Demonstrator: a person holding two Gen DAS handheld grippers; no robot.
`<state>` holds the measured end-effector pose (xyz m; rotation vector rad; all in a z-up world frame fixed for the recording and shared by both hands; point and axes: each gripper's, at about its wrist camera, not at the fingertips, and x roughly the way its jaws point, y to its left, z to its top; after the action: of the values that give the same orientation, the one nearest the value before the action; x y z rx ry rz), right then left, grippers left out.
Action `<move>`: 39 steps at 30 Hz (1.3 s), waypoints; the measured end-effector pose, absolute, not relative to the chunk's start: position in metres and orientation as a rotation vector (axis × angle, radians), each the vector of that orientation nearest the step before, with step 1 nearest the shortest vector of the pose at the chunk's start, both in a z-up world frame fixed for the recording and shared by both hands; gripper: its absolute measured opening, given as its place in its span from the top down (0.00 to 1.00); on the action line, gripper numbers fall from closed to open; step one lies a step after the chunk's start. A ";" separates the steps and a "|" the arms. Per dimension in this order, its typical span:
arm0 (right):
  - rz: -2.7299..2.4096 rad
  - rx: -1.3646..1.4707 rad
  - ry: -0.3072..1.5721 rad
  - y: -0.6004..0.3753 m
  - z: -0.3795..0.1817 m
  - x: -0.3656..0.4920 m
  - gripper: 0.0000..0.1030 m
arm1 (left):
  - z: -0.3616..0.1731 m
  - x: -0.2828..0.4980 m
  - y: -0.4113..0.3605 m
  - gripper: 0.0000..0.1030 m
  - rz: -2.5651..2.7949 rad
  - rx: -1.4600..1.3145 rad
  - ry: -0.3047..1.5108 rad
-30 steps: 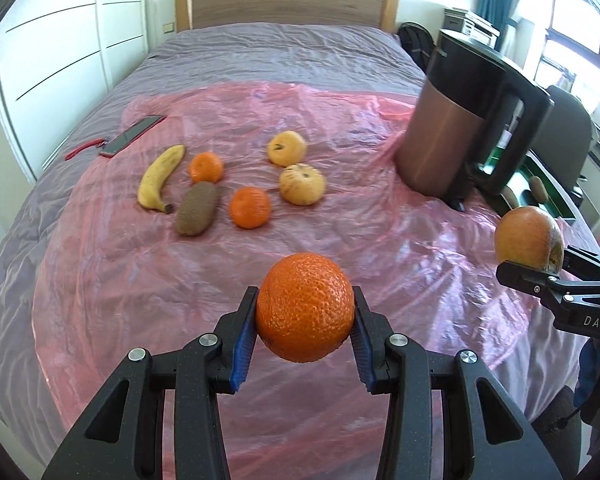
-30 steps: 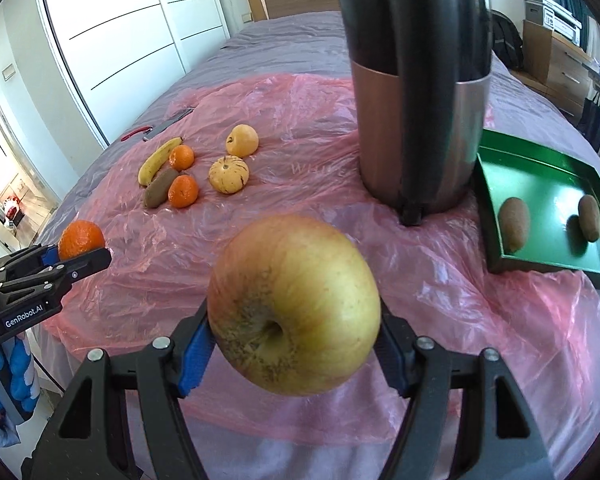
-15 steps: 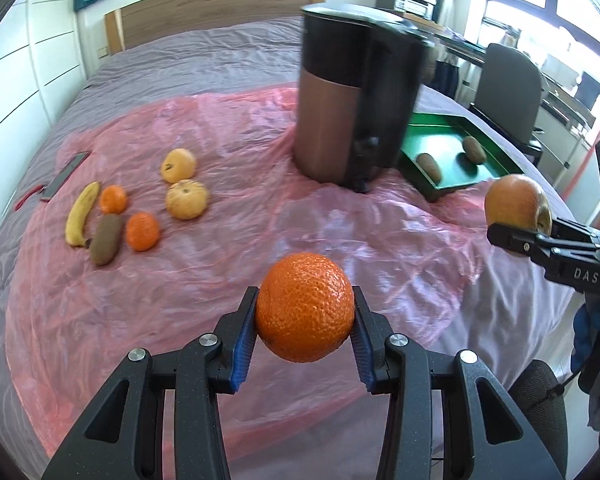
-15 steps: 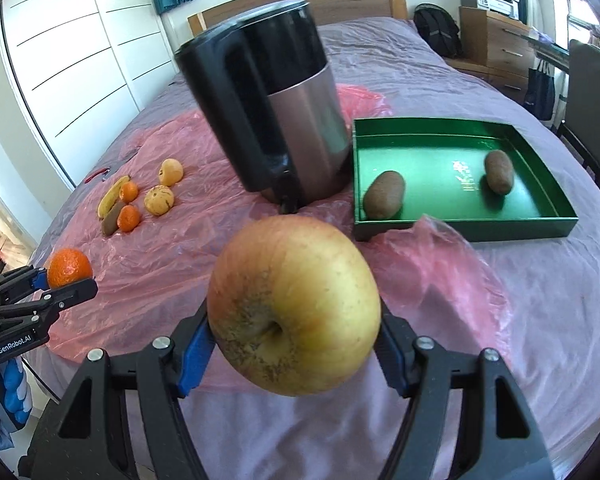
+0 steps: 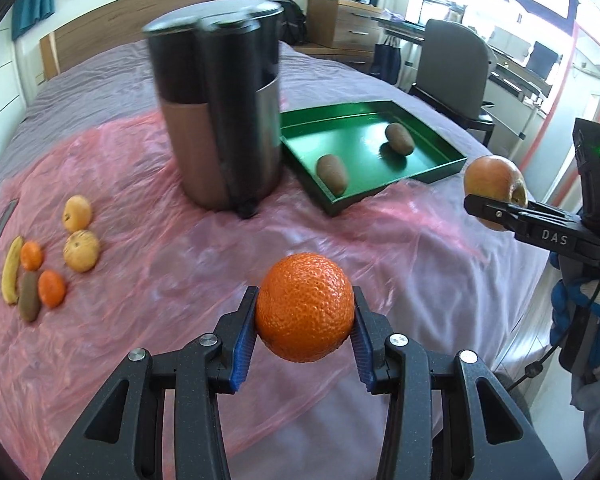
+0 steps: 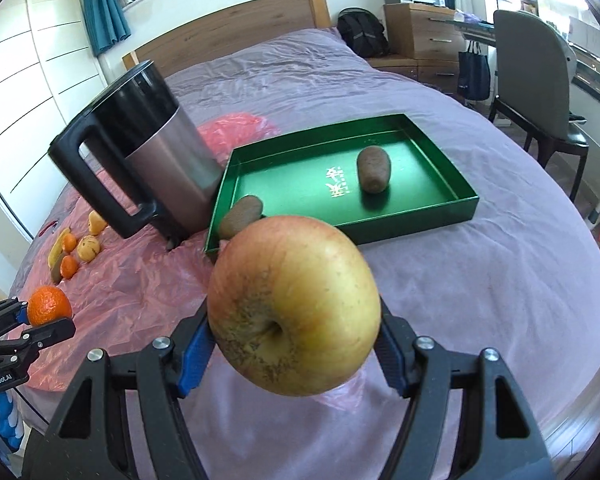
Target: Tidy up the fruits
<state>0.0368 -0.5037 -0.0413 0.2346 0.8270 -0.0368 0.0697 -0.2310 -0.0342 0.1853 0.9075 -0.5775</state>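
My left gripper (image 5: pixel 305 322) is shut on an orange (image 5: pixel 305 306) and holds it above the pink plastic sheet (image 5: pixel 148 288). My right gripper (image 6: pixel 294 330) is shut on a yellow-red apple (image 6: pixel 294 304), held in the air in front of the green tray (image 6: pixel 340 222). The tray (image 5: pixel 332 202) holds two kiwis (image 5: pixel 331 168) (image 5: pixel 399 138). A group of loose fruit lies at the left: a banana (image 5: pixel 11 274), two small oranges (image 5: pixel 52 288), a kiwi (image 5: pixel 29 301) and two yellow apples (image 5: pixel 81 250). The apple also shows at the right of the left wrist view (image 5: pixel 496 184).
A tall black and copper kettle (image 5: pixel 220 120) stands between the loose fruit and the tray. Everything lies on a bed with a purple cover (image 6: pixel 480 272). A chair (image 6: pixel 540 80) and desk stand to the right of the bed.
Both grippers have swung to the right with their fruit. The tray has come into fuller view in both cameras and the loose fruit has slid to the left edge.
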 end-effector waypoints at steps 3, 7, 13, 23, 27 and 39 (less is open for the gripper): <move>-0.062 0.244 0.811 -0.521 -0.041 0.045 0.35 | -0.027 0.081 -0.257 0.64 -0.609 0.183 0.885; -0.086 0.252 0.789 -0.540 -0.039 0.062 0.35 | -0.019 0.100 -0.293 0.64 -0.630 0.175 0.849; -0.121 0.240 0.767 -0.564 -0.044 0.095 0.35 | -0.017 0.136 -0.352 0.64 -0.643 0.184 0.798; -0.163 0.230 0.765 -0.604 -0.062 0.140 0.35 | -0.025 0.200 -0.424 0.64 -0.635 0.200 0.715; -0.172 0.209 0.786 -0.613 -0.075 0.158 0.35 | -0.045 0.209 -0.438 0.64 -0.659 0.172 0.745; -0.181 0.165 0.845 -0.630 -0.111 0.183 0.35 | -0.099 0.229 -0.449 0.63 -0.616 0.117 0.855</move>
<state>0.1826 -0.6305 -0.1114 0.1650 0.8446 -0.1815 0.2287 -0.4494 -0.0986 0.1175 0.8549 -0.6162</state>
